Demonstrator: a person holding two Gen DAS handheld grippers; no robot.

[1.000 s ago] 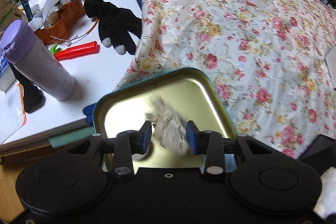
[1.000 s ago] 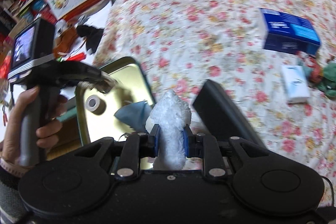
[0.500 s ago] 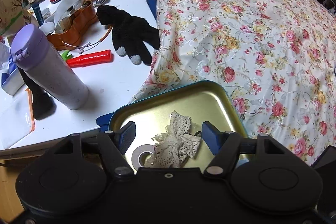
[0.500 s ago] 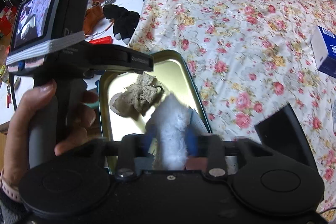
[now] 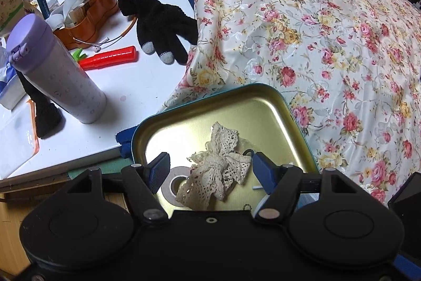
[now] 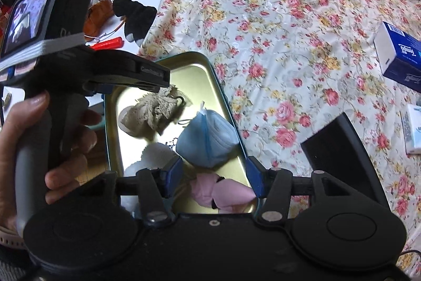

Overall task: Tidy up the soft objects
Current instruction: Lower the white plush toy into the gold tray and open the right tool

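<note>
A gold tin tray with a teal rim (image 5: 265,94) lies at the edge of the flowered cloth. In it a cream lace piece (image 5: 218,165) rests partly over a tape roll (image 5: 176,182). My left gripper (image 5: 210,170) hangs open above the lace, its pads clear of it. In the right wrist view the same tray (image 6: 213,73) holds the lace (image 6: 155,109), a blue face mask (image 6: 208,141), a white fluffy piece (image 6: 155,154) and a pink soft thing (image 6: 223,194). My right gripper (image 6: 213,175) stands open over them, gripping nothing.
A person's hand (image 6: 26,144) holds the left gripper's handle beside the tray. On the white table lie a black glove (image 5: 163,25), a purple bottle (image 5: 58,70), a red tool (image 5: 108,58) and an orange box (image 5: 89,15). A blue tissue box (image 6: 400,54) and a black block (image 6: 339,149) sit on the cloth.
The left gripper opened and the lace dropped into the tray. The right gripper came over the tray, opened and let the white fluffy piece fall beside the mask.
</note>
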